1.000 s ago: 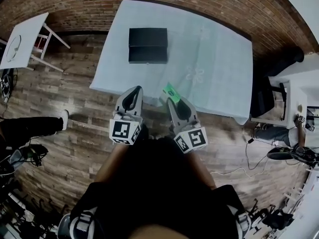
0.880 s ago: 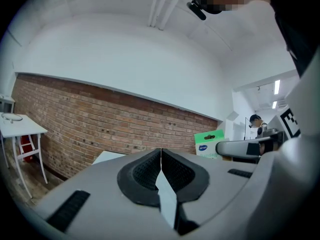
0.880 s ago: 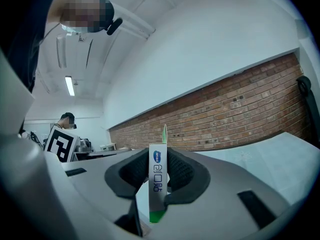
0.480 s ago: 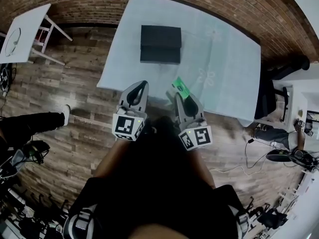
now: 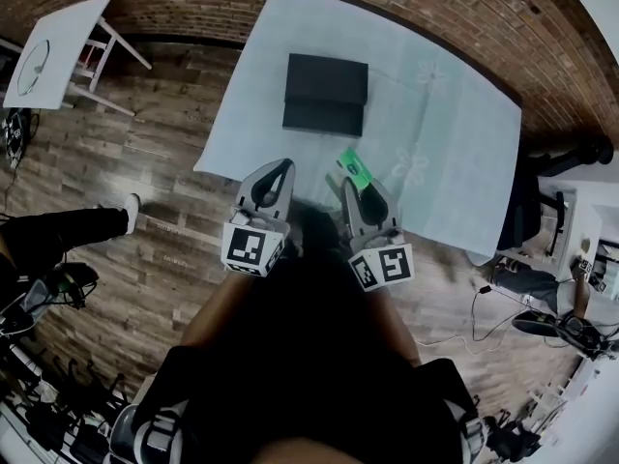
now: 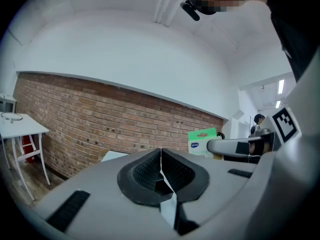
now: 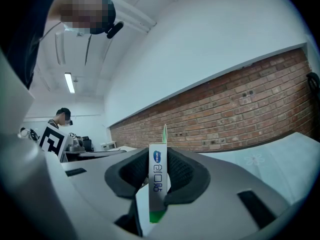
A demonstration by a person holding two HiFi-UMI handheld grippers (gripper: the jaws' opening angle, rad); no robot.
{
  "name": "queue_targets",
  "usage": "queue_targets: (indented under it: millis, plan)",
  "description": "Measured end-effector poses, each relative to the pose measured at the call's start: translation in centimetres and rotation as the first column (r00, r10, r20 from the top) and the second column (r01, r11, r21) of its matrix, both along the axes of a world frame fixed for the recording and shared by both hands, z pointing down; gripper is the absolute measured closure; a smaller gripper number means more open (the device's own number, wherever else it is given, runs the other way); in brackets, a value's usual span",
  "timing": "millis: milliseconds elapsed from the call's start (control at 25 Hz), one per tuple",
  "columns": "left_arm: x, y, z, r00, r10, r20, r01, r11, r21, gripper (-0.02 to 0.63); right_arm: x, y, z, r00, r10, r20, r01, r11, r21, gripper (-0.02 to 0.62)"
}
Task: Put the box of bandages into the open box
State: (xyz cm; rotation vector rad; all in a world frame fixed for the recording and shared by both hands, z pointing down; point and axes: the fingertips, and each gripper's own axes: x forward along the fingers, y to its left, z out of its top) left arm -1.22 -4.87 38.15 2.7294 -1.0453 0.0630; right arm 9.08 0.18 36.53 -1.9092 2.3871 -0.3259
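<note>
The right gripper [image 5: 358, 188] squeezes the box of bandages [image 5: 354, 169], near the open box [image 5: 326, 93] on the bench [image 5: 455, 143]. The left gripper [image 5: 274, 174] is closed and empty. Next, probably: carry it over the open box, then let go.

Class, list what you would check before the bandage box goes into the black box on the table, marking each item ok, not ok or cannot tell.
1. Grip: right gripper holds the bandage box: ok, jaws closed on it.
2. Spare hand: left gripper empty: ok, jaws together.
3. Position: bandage box above the black box: not ok, only at the near edge of the table.
4. Room inside black box: cannot tell, too dark.
5. Path across table unobstructed: ok.
</note>
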Motion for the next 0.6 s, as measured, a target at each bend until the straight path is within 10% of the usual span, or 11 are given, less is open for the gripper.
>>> queue_targets:
  millis: [600]
  plan:
    - [1.6,-5.0,2.6,0.997,-0.07,0.042,0.072,0.997,-0.04,0.572,1.8,-6.4,2.9,0.994,-0.11,-0.027,0.108,0.992,-0.062,0.491]
